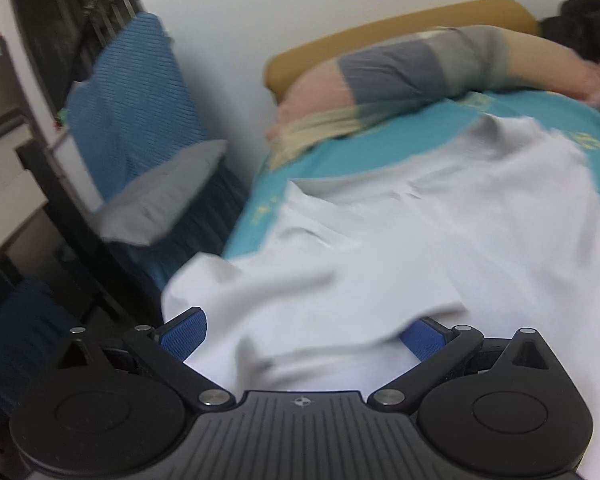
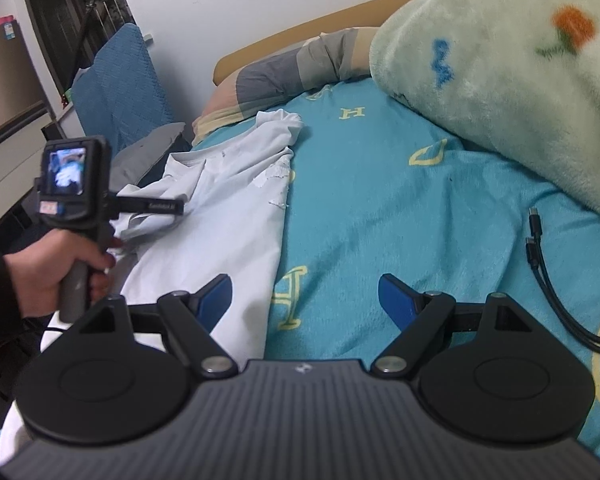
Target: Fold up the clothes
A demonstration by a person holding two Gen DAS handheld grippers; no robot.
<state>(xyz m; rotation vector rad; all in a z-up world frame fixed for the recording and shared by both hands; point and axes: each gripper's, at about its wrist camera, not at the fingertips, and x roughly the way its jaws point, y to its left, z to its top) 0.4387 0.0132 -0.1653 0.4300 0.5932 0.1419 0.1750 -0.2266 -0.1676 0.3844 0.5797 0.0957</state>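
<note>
A white shirt (image 2: 220, 208) lies spread along the left side of a bed with a turquoise sheet (image 2: 380, 200), its collar end toward the striped pillow (image 2: 292, 68). The left gripper (image 1: 304, 334) has its jaws wide apart, with shirt cloth bunched loosely between the blue pads (image 1: 182, 336). The right gripper (image 2: 306, 302) hangs over the shirt's right edge, jaws also wide apart and empty, with a green blanket (image 2: 500, 72) and black cables (image 2: 540, 256) to its right.

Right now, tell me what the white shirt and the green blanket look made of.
White shirt: thin, matte woven or knit fabric, likely cotton, since it creases softly. Green blanket: fuzzy fleece or plush, judging by its napped, thick-looking surface.
</note>
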